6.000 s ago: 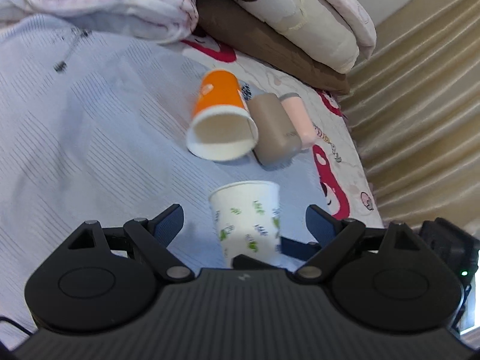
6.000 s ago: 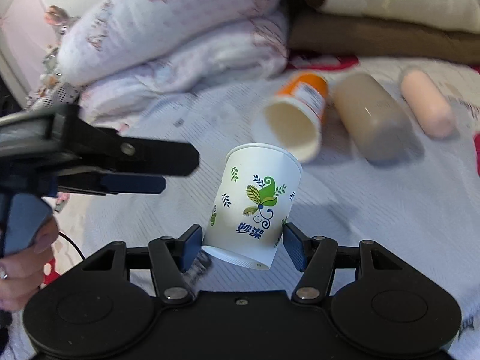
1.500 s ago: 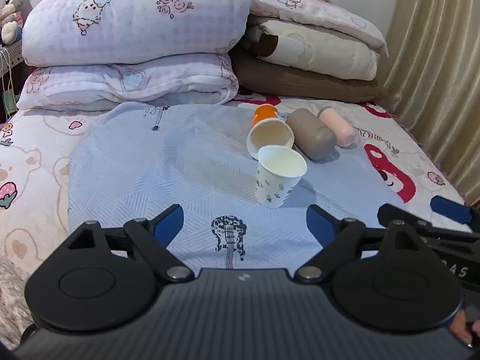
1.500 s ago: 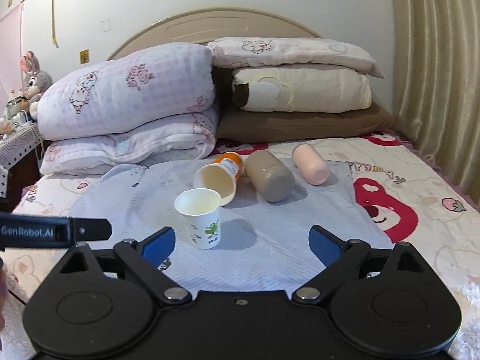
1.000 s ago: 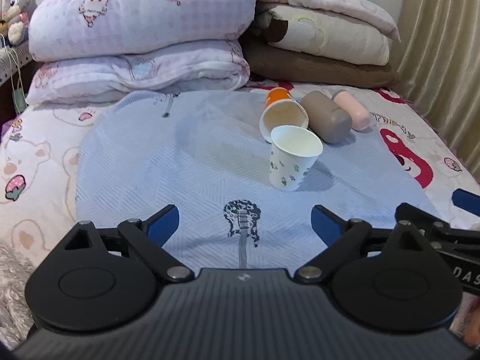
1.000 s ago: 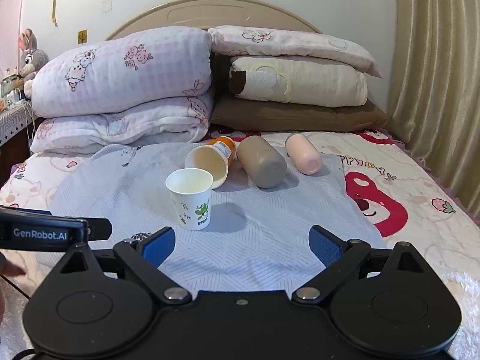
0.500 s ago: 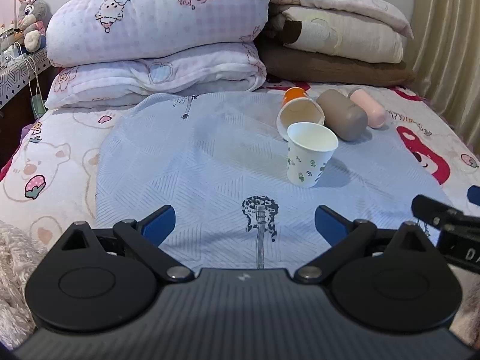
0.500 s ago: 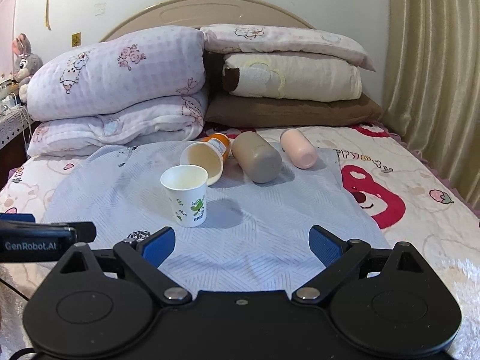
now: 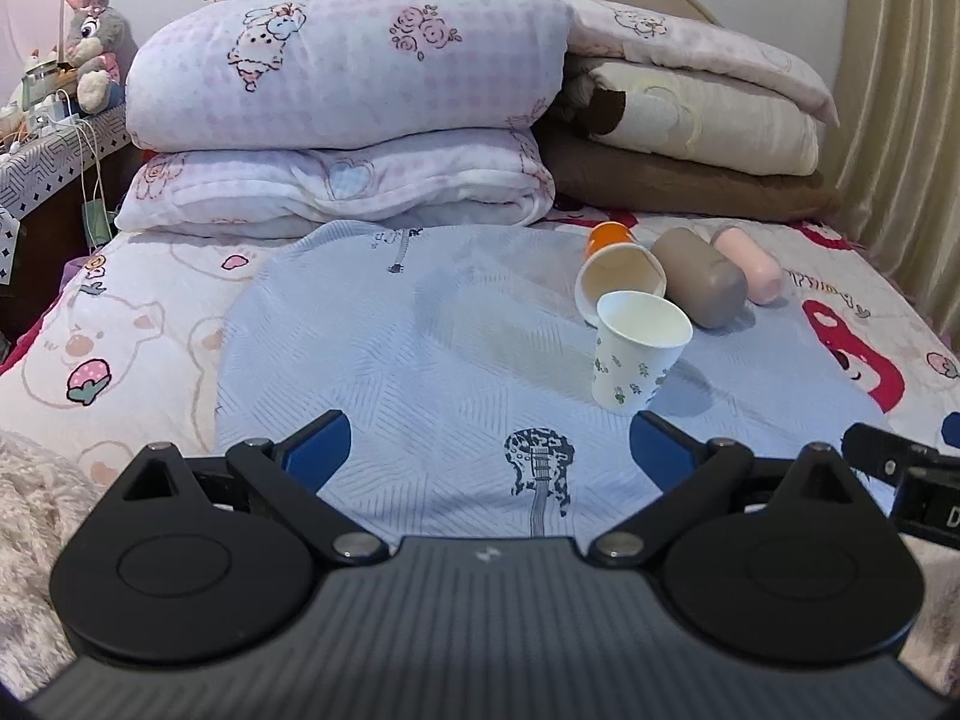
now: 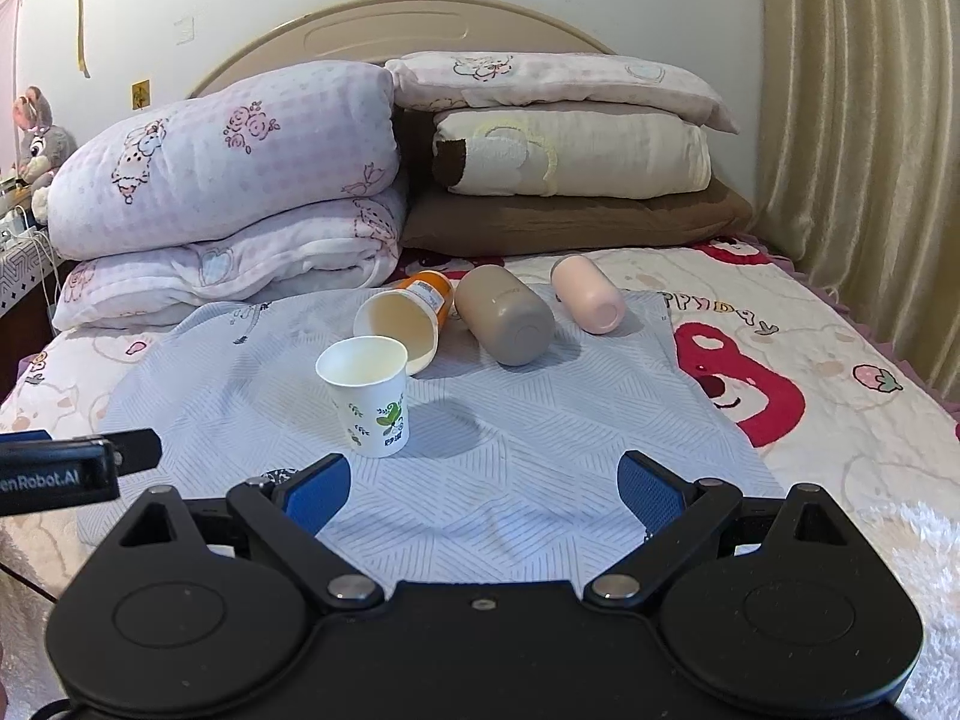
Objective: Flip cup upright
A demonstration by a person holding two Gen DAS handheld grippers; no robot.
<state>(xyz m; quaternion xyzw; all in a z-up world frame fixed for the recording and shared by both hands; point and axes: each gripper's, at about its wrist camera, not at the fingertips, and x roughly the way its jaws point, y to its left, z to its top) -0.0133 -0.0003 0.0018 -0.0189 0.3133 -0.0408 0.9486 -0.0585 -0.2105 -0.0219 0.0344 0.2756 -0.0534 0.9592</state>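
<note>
White paper cup (image 10: 371, 402) now stands upright in front of the orange cup (image 10: 403, 324) — job looks done. Both tongs, left (image 9: 487, 444) and right (image 10: 483, 489), have backed off, spread wide and empty.

White paper cup (image 9: 636, 354) (image 10: 372, 399) w/ green leaf print, upright, on blue cloth

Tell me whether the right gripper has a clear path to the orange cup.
Probably not head-on: the upright white cup stands directly before the orange cup. The open right gripper would need to come around it.
</note>
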